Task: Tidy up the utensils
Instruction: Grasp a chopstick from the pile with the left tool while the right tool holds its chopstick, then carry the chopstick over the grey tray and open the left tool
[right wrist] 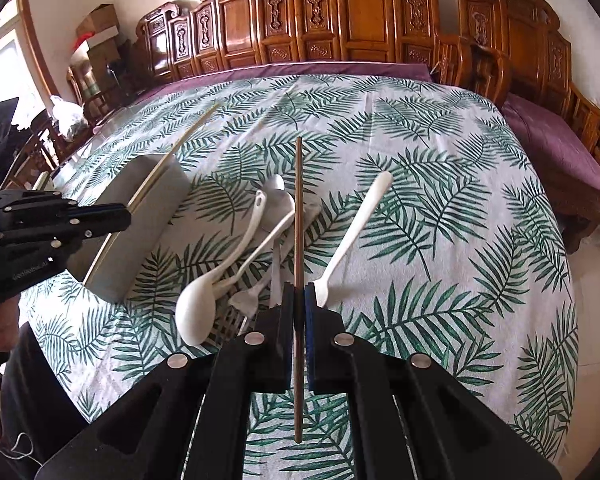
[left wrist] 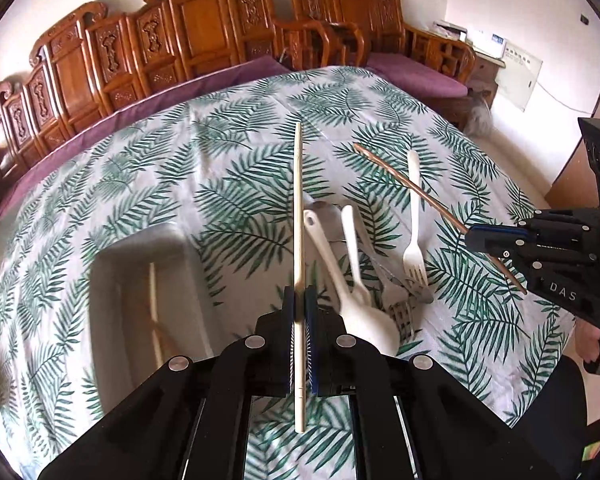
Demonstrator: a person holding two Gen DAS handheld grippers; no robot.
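Your left claw [left wrist: 300, 300] is clenched on a pale chopstick [left wrist: 298, 208], gripping it near its lower third so the long end points away across the surface [left wrist: 228, 128], which wears a fern-print cloth. Your right claw [right wrist: 299, 300] is clenched the same way on a brown chopstick [right wrist: 298, 216], also held lifted and pointing forward. Both sticks are off the cloth, so you look to be in the carrying step, with each one picked and neither yet put away. The grey tray [right wrist: 156, 216] sits to the left of the heap, and in the left view a pale stick [left wrist: 153, 292] seems to lie inside it already, though blur makes that uncertain. From the right view your left claw hangs just beside or over the tray's near edge. Left on the cloth in a loose heap are a white spoon [right wrist: 204, 300], a second white spoon [right wrist: 356, 224] lying a little apart to the right, a white fork [left wrist: 414, 220] and some metal cutlery [left wrist: 400, 304] partly buried under them. Next, I would lower the pale chopstick along the tray's length and let go, then bring the brown one over the heap to join it. Keep the sticks level, since a grip this far from the middle may let them swing.
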